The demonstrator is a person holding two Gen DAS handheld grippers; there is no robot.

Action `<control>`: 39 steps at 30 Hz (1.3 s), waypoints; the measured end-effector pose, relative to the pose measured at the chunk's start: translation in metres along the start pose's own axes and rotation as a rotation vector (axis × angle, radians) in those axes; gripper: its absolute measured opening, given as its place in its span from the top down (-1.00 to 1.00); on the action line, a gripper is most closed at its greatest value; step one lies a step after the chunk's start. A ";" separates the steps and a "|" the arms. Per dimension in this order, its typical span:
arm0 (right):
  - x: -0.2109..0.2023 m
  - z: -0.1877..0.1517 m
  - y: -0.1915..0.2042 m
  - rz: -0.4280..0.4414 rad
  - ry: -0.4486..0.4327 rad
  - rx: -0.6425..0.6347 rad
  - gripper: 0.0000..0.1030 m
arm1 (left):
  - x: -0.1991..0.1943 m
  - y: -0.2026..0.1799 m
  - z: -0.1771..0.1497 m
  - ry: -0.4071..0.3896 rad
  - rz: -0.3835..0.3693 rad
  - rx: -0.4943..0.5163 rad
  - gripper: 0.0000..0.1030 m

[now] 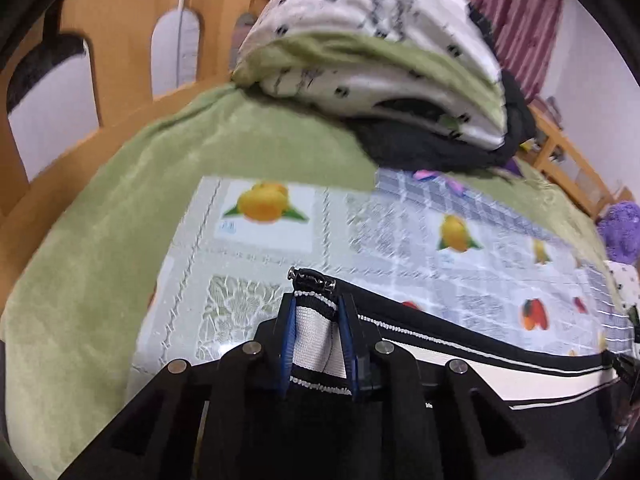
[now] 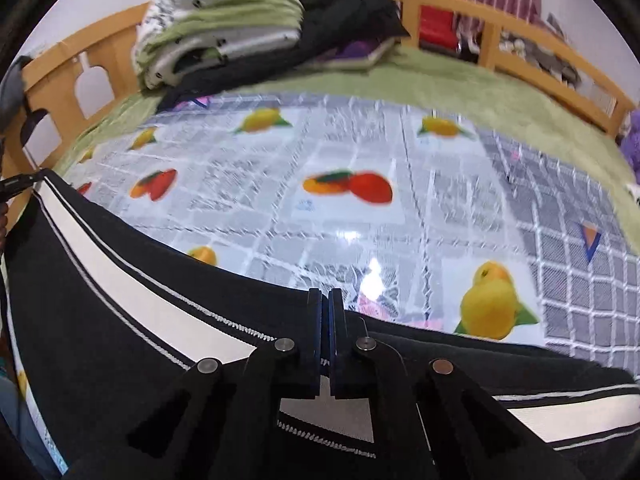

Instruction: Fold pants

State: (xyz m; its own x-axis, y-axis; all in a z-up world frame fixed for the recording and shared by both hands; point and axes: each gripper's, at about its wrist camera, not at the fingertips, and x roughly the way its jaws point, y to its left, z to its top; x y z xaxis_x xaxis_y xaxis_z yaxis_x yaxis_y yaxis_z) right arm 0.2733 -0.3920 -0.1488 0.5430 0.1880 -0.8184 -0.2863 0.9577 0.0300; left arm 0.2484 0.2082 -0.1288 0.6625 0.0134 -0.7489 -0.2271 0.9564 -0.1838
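Note:
Black pants with a white side stripe (image 1: 460,368) hang stretched between my two grippers above a fruit-print plastic sheet (image 1: 360,232). My left gripper (image 1: 316,308) is shut on the pants' edge by the zip pull, with the white stripe bunched between its blue pads. My right gripper (image 2: 329,300) is shut on the pants' black edge (image 2: 120,320); its jaws are nearly together. In the right wrist view the stripe runs left to the left gripper's tip (image 2: 20,182). The lower part of the pants is hidden below both cameras.
The fruit-print sheet (image 2: 360,200) lies on a green blanket (image 1: 100,260) on a wooden-railed bed (image 2: 520,52). A folded quilt stack (image 1: 372,52) with dark clothes (image 2: 352,12) sits at the far end. A purple plush thing (image 1: 620,232) is at the right edge.

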 end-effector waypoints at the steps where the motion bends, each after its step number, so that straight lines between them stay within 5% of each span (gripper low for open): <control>1: 0.012 -0.004 0.001 -0.008 0.025 0.002 0.95 | 0.008 -0.001 -0.003 0.015 0.019 0.008 0.61; 8: 0.022 -0.010 -0.008 0.007 0.056 0.076 0.82 | 0.032 -0.009 -0.009 0.059 0.123 0.027 0.48; 10: 0.010 -0.010 -0.012 0.015 0.064 0.064 0.73 | 0.024 -0.011 -0.008 0.066 0.148 0.031 0.24; 11: -0.005 -0.012 -0.017 0.006 0.031 0.053 0.53 | 0.018 -0.011 -0.008 0.060 0.169 0.031 0.14; 12: -0.020 -0.016 -0.023 -0.013 -0.014 0.044 0.11 | 0.013 -0.011 -0.008 0.043 0.170 0.028 -0.01; 14: -0.044 -0.026 -0.043 -0.032 -0.096 0.052 -0.28 | 0.002 -0.013 -0.011 0.017 0.128 0.017 -0.07; 22: -0.015 -0.041 -0.095 -0.072 0.038 -0.004 -0.22 | -0.001 -0.047 -0.030 0.059 0.027 -0.002 -0.07; 23: -0.006 -0.044 -0.091 -0.101 0.060 -0.054 0.08 | -0.001 -0.052 -0.032 0.065 0.027 0.010 -0.08; 24: -0.001 -0.047 -0.086 -0.139 0.055 -0.109 0.71 | -0.001 -0.055 -0.034 0.067 0.032 0.019 -0.08; 26: 0.003 -0.045 -0.085 -0.177 0.048 -0.122 0.87 | -0.004 -0.060 -0.036 0.068 0.045 0.039 -0.07; 35: -0.015 -0.043 -0.100 -0.172 -0.007 0.065 0.85 | -0.030 -0.070 -0.037 0.066 0.032 0.059 -0.07; 37: -0.046 -0.049 -0.104 -0.268 -0.076 0.124 0.73 | -0.043 -0.069 -0.040 0.060 0.029 0.071 -0.07; 39: -0.087 -0.069 -0.115 -0.292 -0.163 0.213 0.40 | -0.054 -0.067 -0.046 0.053 0.036 0.080 -0.07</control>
State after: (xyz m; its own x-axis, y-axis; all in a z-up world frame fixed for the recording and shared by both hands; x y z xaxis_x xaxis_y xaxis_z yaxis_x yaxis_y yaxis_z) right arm 0.2044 -0.5338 -0.1212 0.7002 -0.0834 -0.7091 0.0596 0.9965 -0.0583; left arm 0.1946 0.1299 -0.1050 0.6162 0.0347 -0.7869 -0.1906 0.9759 -0.1061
